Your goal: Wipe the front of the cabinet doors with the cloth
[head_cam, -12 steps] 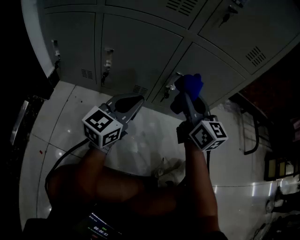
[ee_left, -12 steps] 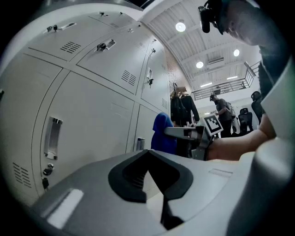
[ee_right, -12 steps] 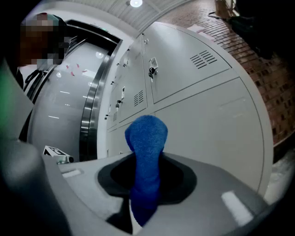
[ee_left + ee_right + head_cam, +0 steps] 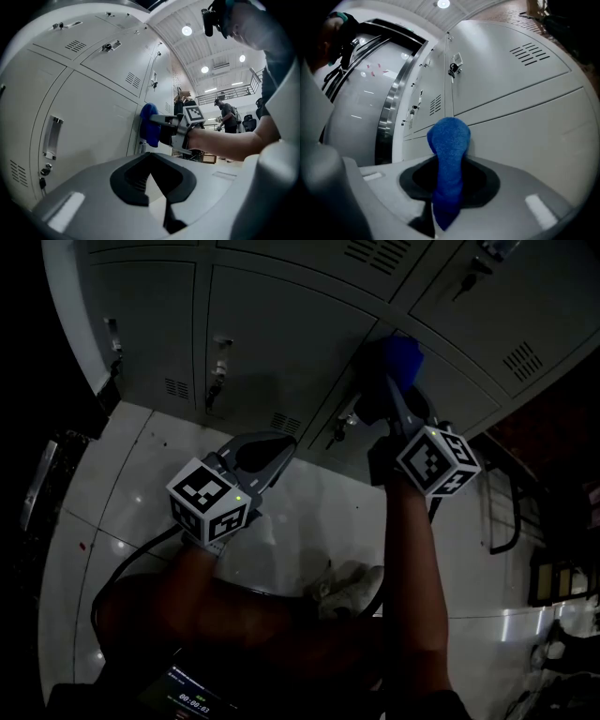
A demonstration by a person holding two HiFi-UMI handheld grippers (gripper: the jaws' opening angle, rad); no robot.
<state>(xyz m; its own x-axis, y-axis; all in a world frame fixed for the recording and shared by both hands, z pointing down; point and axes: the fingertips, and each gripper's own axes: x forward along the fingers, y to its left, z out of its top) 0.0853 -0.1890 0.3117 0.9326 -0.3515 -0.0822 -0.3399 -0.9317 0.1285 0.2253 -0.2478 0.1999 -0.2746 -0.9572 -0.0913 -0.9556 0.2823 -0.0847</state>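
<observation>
The right gripper [image 4: 392, 382] is reached out toward the grey cabinet doors [image 4: 272, 343], with its jaws clamped on a blue cloth [image 4: 449, 140]. In the right gripper view the cloth runs up from the seam between the jaws and ends in a rounded wad above their tips. The wad sits against the door just ahead of the tool, beside the seam between two doors. It looks to be touching the metal, though the angle leaves that a little uncertain. Above and ahead of this gripper is a door with a row of vent slots [image 4: 529, 54], and a lock [image 4: 453, 65] lies off to the tool's upper left.

The left gripper [image 4: 277, 448] is held lower and nearer the person, well apart from the right one and short of the doors. Its jaws are together with nothing between them. In its own view a door handle [image 4: 51, 138] lies to the tool's left, with a keyhole below it. The right gripper and the cloth show ahead and slightly right of its tips, held up at the door face. Below both tools is a pale, glossy tiled floor [image 4: 131, 474].
</observation>
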